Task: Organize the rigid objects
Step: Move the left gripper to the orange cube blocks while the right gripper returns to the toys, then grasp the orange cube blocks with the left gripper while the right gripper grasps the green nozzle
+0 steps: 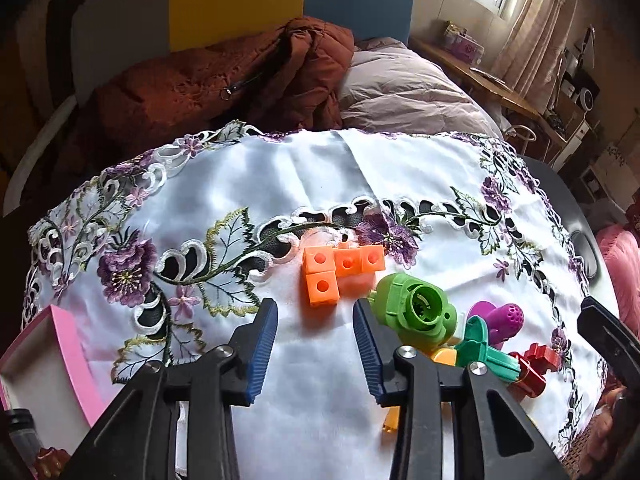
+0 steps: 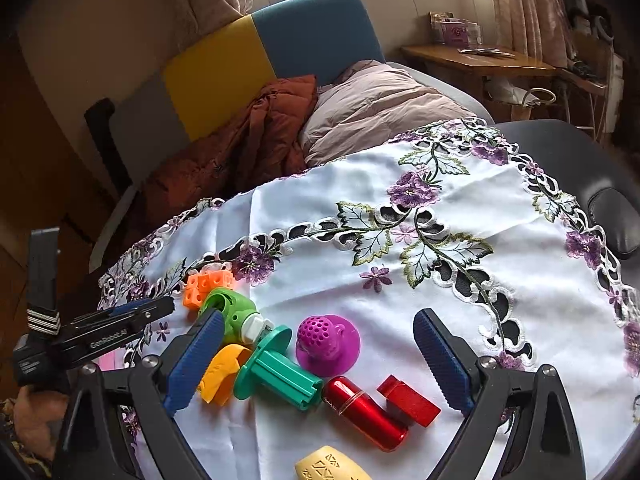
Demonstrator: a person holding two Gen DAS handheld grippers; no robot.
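Several toys lie on a white embroidered cloth. An orange cube block lies just ahead of my open, empty left gripper. A green round part touches its right finger. In the right wrist view my right gripper is open and empty over a purple suction toy, a teal spool, a red cylinder, a red block and an orange-yellow piece. The left gripper shows at the left there. The orange block and green part lie behind it.
A pink-rimmed box stands at the cloth's near left. A pale yellow patterned piece lies at the near edge. Beyond the table is a bed with a rust jacket and a pink quilt. A dark chair arm is at right.
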